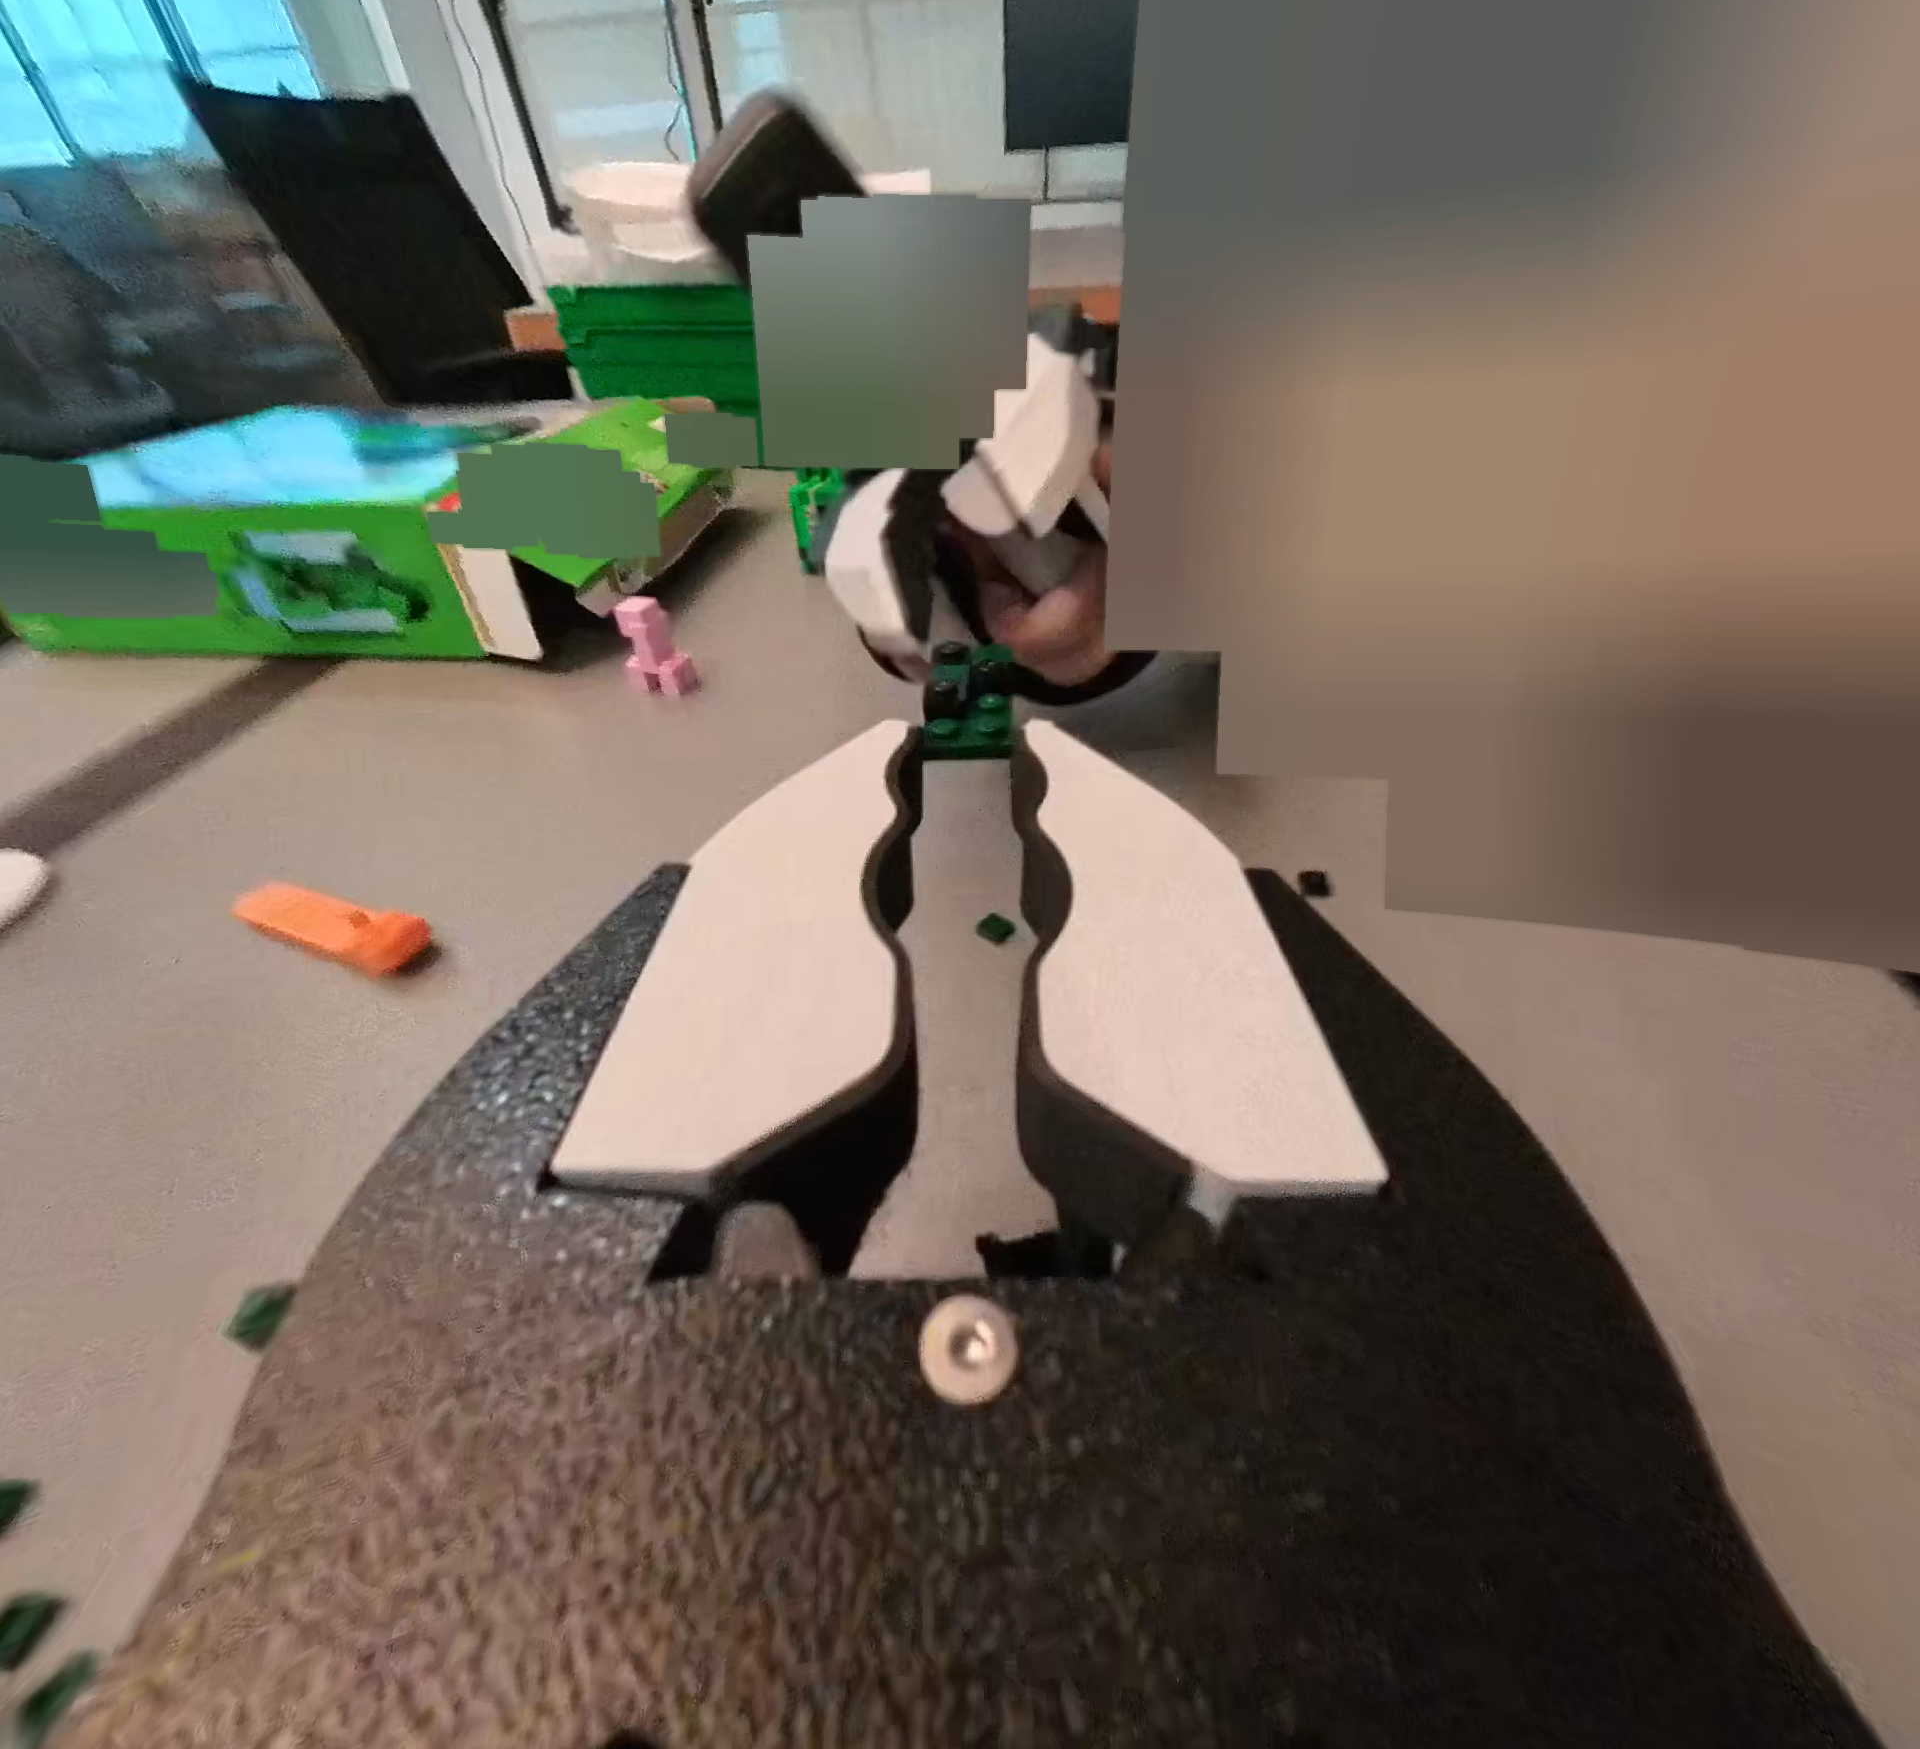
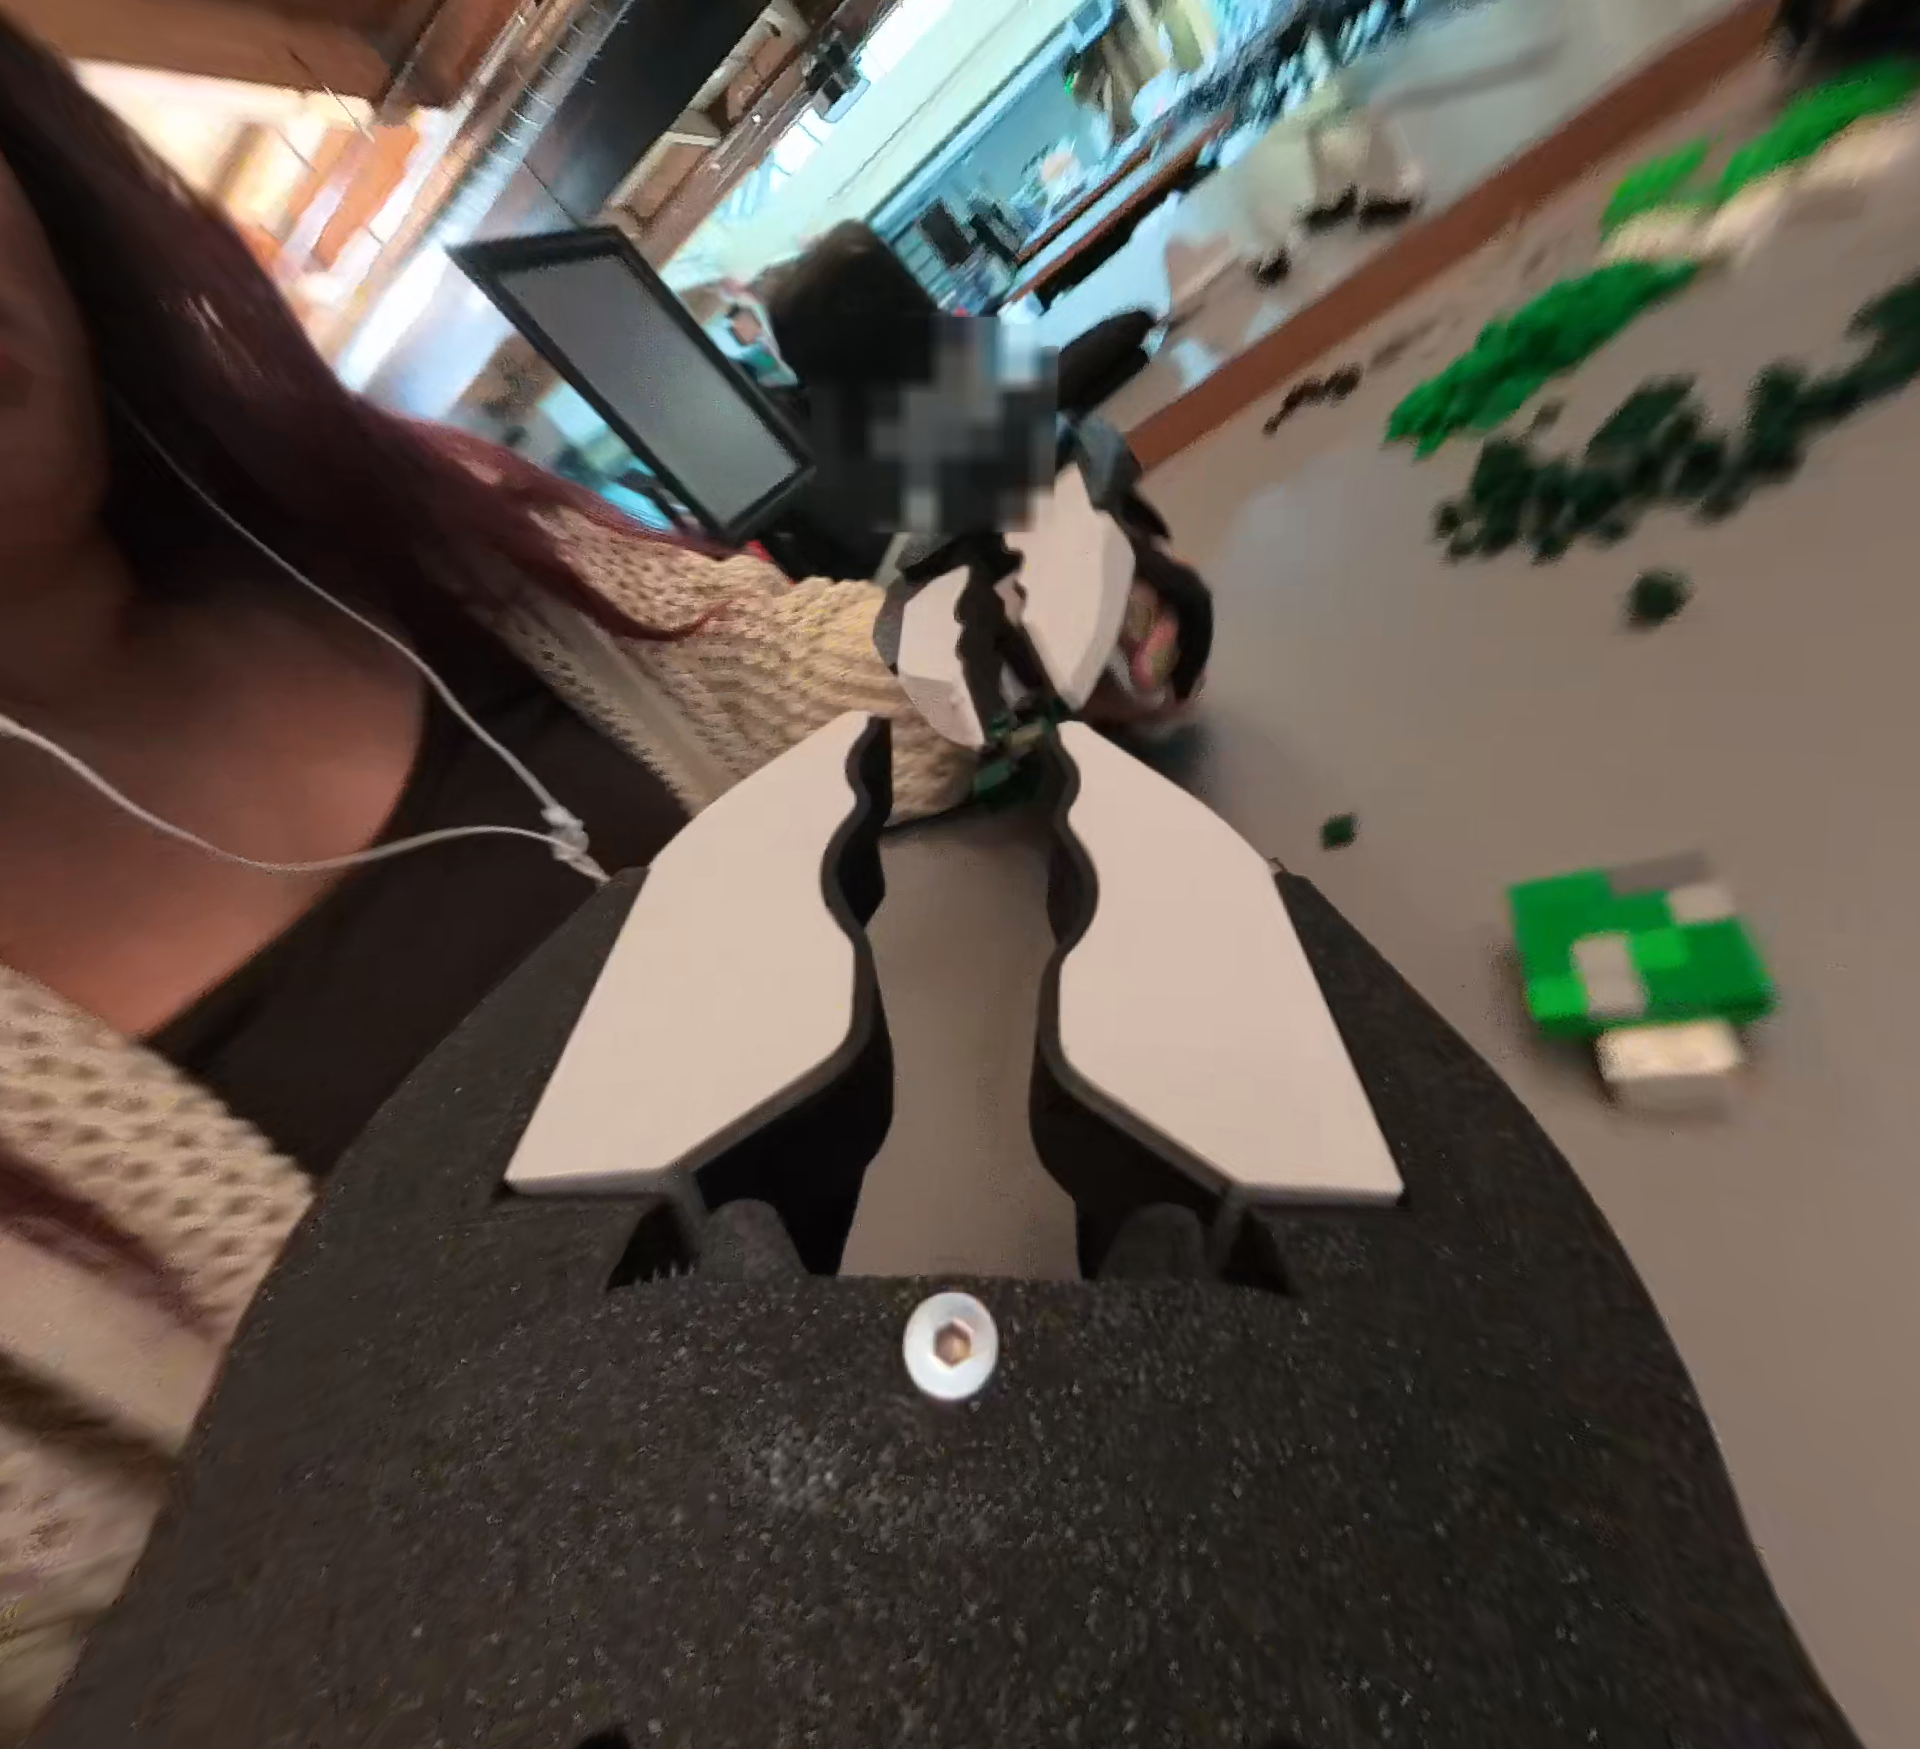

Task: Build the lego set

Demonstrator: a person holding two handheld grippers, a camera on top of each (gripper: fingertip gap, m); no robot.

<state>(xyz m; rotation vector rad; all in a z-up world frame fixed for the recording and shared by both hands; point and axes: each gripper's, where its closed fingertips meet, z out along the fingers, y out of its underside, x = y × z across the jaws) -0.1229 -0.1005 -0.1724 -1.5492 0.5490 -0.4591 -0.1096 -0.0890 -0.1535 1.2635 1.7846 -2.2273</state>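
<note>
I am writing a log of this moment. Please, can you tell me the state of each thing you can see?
Left tongs: shut on the dark green brick piece, held off the table.
Right tongs: tips at the same piece; grip cannot be told.
Orange tool: lying flat on the table.
Pink figure: standing upright.
Green box: end flap open.
Green and grey built block: resting on the table, untouched.
Loose green bricks: scattered.

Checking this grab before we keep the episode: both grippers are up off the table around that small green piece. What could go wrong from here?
1. The left gripper pinches the green piece only at its fingertips; a push from the right gripper could twist it loose.
2. A dropped piece would land among loose green bricks on the table, hard to find.
3. Both views are blurred, so alignment is uncertain.
</note>
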